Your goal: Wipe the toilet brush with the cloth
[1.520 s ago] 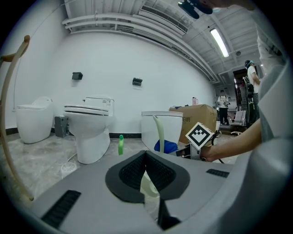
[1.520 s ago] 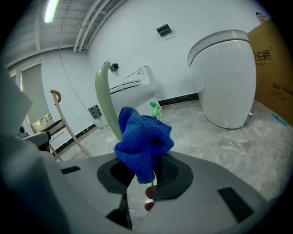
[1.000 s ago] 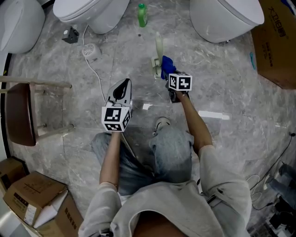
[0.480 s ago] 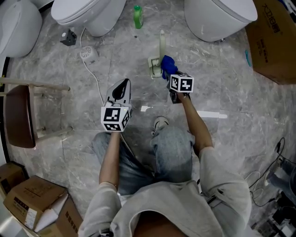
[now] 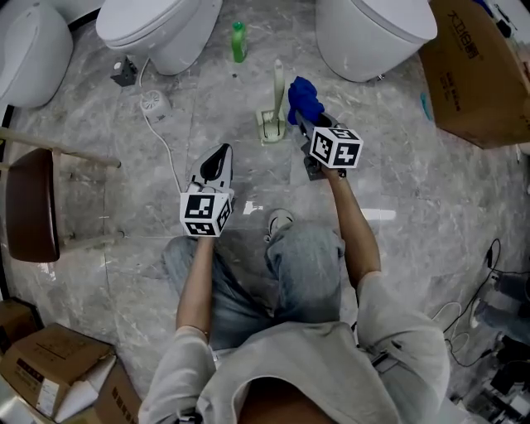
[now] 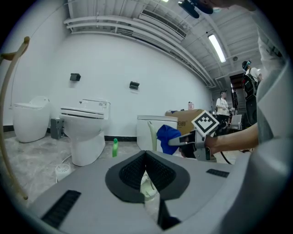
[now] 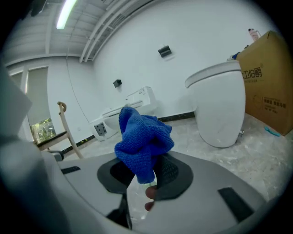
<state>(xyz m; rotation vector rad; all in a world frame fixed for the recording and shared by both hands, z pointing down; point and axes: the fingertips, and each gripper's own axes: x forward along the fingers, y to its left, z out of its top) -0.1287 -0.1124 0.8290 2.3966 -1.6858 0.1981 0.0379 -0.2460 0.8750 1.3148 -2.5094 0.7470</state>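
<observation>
The person crouches on the grey marbled floor [image 5: 431, 199], a gripper in each hand. The left gripper [image 5: 220, 157] hovers nearest, to the left. Its jaws are clenched tip to tip with nothing between them, and it points toward the brush.

Farther on and to the right, the right gripper [image 5: 300, 124] is grasping a bunched blue cloth [image 5: 304, 98], which stands up from its pinched jaws. The cloth sits just to the right of the toilet brush [image 5: 278, 81]. Whether they touch cannot be told. The pale brush stands upright in its holder [image 5: 270, 129] on the floor.

Beyond it stands a green bottle [image 5: 238, 41]. Two white toilets [image 5: 157, 25] [image 5: 373, 33] line the far edge, and a cardboard box [image 5: 472, 74] fills the far right corner.
</observation>
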